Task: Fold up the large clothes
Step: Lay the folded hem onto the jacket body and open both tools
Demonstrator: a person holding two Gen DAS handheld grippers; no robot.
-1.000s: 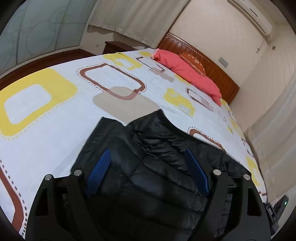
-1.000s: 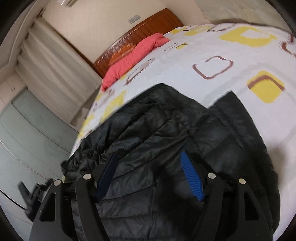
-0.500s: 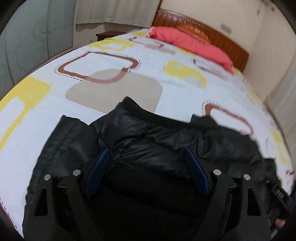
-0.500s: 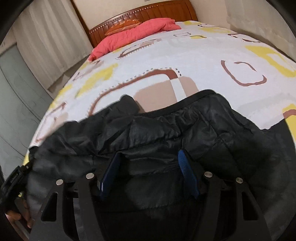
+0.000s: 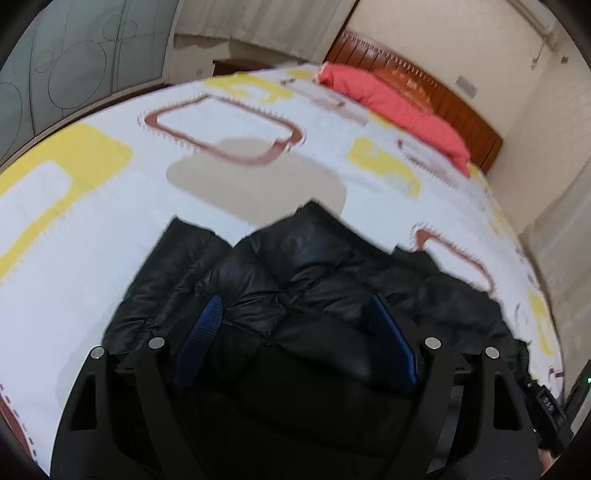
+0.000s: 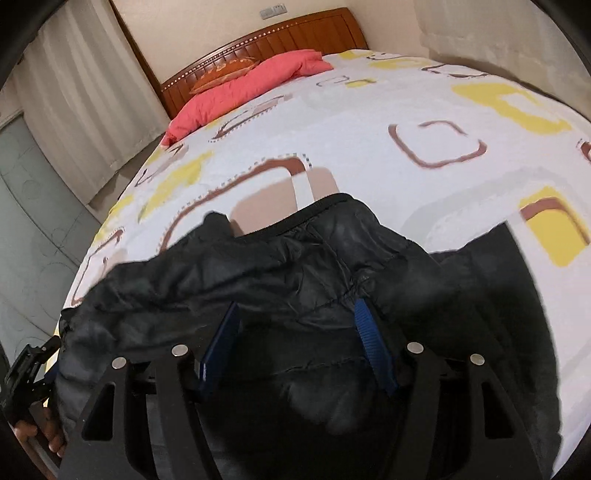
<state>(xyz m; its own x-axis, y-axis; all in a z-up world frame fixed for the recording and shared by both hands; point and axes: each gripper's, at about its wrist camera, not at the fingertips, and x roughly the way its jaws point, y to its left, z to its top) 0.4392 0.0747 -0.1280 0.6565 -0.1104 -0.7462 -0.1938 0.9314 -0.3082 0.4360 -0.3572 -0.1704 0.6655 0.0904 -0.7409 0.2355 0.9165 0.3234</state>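
A black puffy jacket point(image 5: 306, 251) lies bunched at the near end of the bed. In the left wrist view my left gripper point(image 5: 295, 301) has its blue pads point(image 5: 207, 325) pressed into a thick padded fold that fills the gap between them. The right wrist view shows the same jacket point(image 6: 351, 229), its zipped edge raised a little off the cover. My right gripper point(image 6: 295, 304) holds another thick fold between its pads point(image 6: 369, 332). A flat part of the jacket spreads out to the right of it. Both grippers point steeply down at the bed.
The bed cover point(image 5: 110, 221) is white with yellow and brown squares. A red pillow point(image 5: 391, 99) lies by the wooden headboard point(image 6: 277, 33). Frosted wardrobe doors point(image 5: 74, 55) and curtains point(image 6: 74, 92) stand beside the bed. A hand point(image 6: 48, 432) holds the other gripper at the lower left.
Both grippers have sunk toward the bed and swung round. The jacket's far edge has bunched up and folded between the fingers. The right jaws narrowed slightly.
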